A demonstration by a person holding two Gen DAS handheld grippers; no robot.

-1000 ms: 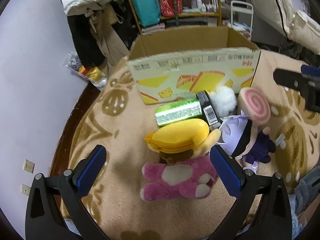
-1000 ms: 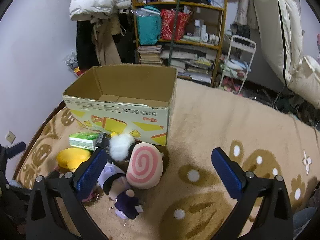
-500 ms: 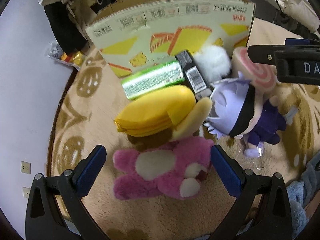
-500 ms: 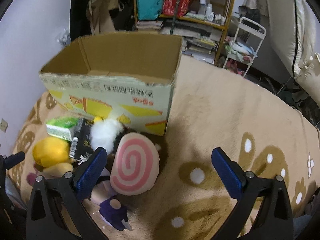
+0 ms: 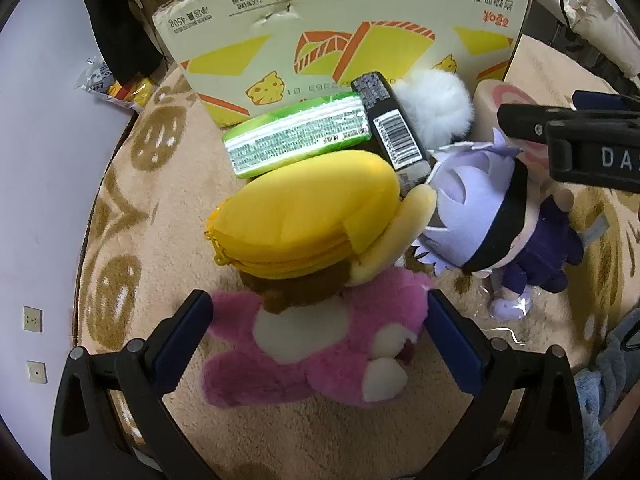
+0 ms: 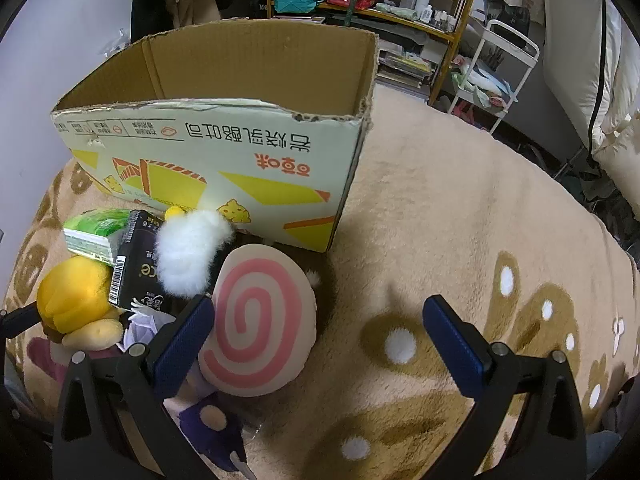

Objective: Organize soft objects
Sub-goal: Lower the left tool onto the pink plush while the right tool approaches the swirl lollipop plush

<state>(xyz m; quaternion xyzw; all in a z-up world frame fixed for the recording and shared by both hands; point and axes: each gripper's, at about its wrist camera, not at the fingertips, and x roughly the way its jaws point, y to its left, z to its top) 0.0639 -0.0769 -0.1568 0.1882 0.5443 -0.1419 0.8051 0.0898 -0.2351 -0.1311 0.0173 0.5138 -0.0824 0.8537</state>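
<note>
A pink plush bear (image 5: 316,356) lies on the tan blanket, and my open left gripper (image 5: 318,332) straddles it with a finger on each side. A yellow plush (image 5: 304,216) rests on its head. A purple-haired doll (image 5: 488,216), a white pompom (image 5: 436,108), a green packet (image 5: 296,136) and a black box (image 5: 392,128) lie behind it. A pink swirl cushion (image 6: 256,320) lies by the left finger of my open, empty right gripper (image 6: 318,332). An open cardboard box (image 6: 224,152) stands behind the toys.
The tan blanket (image 6: 460,220) stretches to the right of the box. A shelf (image 6: 384,8) and a white cart (image 6: 504,68) stand behind it. A purple wall (image 5: 44,184) runs along the left. A blue-grey cloth (image 5: 608,384) lies at the lower right.
Both grippers have moved forward and down toward the toys. The left fingers now flank the pink bear. The right gripper's left finger now sits beside the swirl cushion.
</note>
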